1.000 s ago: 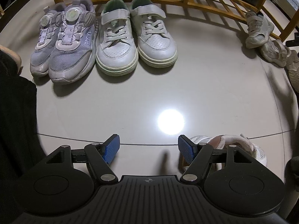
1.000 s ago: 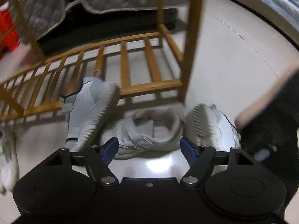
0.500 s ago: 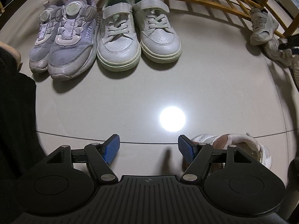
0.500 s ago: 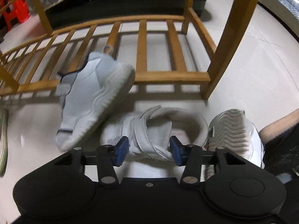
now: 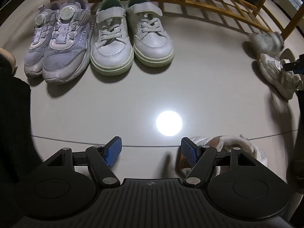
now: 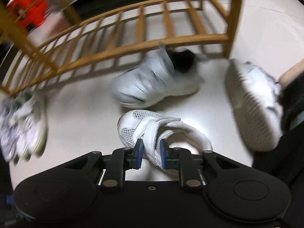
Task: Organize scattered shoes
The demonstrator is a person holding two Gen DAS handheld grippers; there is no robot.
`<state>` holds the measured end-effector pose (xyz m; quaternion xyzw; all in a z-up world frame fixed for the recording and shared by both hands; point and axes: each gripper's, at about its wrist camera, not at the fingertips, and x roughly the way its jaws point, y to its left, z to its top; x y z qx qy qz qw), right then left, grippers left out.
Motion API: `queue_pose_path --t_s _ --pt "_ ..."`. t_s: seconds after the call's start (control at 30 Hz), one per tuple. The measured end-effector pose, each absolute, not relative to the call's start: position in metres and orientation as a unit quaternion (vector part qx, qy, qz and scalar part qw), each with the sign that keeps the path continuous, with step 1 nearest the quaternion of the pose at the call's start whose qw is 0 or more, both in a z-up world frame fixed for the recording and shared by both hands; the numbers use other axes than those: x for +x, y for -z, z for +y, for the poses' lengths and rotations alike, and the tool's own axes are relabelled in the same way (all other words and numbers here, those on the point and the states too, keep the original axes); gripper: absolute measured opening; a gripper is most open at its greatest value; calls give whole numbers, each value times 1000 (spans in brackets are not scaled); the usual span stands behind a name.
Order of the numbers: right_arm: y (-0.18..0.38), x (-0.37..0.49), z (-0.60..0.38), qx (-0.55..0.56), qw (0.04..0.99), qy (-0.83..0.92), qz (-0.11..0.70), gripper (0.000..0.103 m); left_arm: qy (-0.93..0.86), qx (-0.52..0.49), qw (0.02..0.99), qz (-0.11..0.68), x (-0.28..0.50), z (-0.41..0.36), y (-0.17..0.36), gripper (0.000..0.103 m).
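My right gripper [image 6: 150,154] is shut on the strap side of a white mesh shoe [image 6: 144,129], whose toe points away from me. Behind it a grey-white shoe [image 6: 153,81] lies blurred by the wooden rack, and another [image 6: 252,104] lies on its side at the right, sole showing. In the left wrist view my left gripper [image 5: 150,152] hangs open over bare floor. A matching white shoe [image 5: 228,148] sits just behind its right finger [image 5: 188,153]. A lilac pair [image 5: 58,49] and a white pair [image 5: 131,38] stand in a row in front of the rack. The held shoe [image 5: 277,74] shows at the far right.
A slatted wooden rack [image 6: 133,38] runs along the back in both views, with an upright post [image 6: 233,15] at the right. A red crate [image 6: 28,9] stands behind it. A person's dark sleeve [image 6: 292,98] is at the right edge. The tile floor [image 5: 133,98] is glossy.
The right gripper closed onto the white mesh shoe and swung it round. The grey-white shoe that leaned on the rack toppled flat. The left gripper stayed put and open.
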<state>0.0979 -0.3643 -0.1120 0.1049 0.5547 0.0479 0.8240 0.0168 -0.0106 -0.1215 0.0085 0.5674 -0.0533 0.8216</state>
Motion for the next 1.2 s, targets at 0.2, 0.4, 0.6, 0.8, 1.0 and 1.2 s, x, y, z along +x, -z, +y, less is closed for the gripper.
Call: queue_pose_path --t_s 0.2,0.4,0.6,0.8,1.0,1.2 --pt "112 82 -303 80 814 -129 561 20 61 27 815 576 13 -20 122 70" --pt "116 78 -250 9 812 -168 558 21 65 67 814 573 10 -37 128 67" --pt "117 76 -237 -10 814 -173 555 24 89 65 822 559 7 -50 130 61" --pt "118 71 -233 -19 811 -178 556 23 152 40 815 557 3 -73 132 61" --pt "114 67 -229 19 804 -200 559 15 135 29 832 538 3 -50 109 66" --pt "118 62 -203 70 784 -232 571 12 71 -16 854 515 12 -3 86 70"
